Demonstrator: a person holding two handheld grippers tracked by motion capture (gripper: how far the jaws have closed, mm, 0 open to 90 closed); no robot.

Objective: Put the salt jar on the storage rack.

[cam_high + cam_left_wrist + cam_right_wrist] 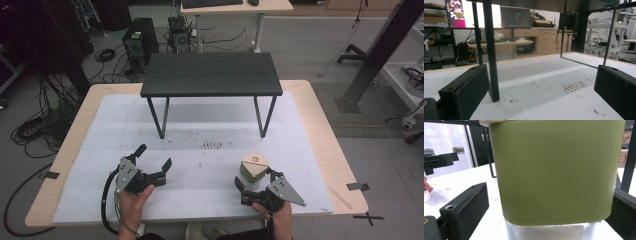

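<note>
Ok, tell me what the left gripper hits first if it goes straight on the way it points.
Probably the shelf leg: in the left gripper view it stands just ahead between the open jaws of the left gripper, nearer the left one. Depth is unclear, so it might slip past on the white mat.

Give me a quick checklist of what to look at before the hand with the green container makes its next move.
1. Green container sits between the right tool's jaws: ok.
2. Jaws closed firmly on it: not ok; in the right gripper view a gap shows beside the left jaw.
3. Container upright on the white mat: ok.
4. Its tan lid is on: ok.
5. Left tool open, holding nothing, apart from the container: ok.
6. Black shelf top bare: ok.
</note>
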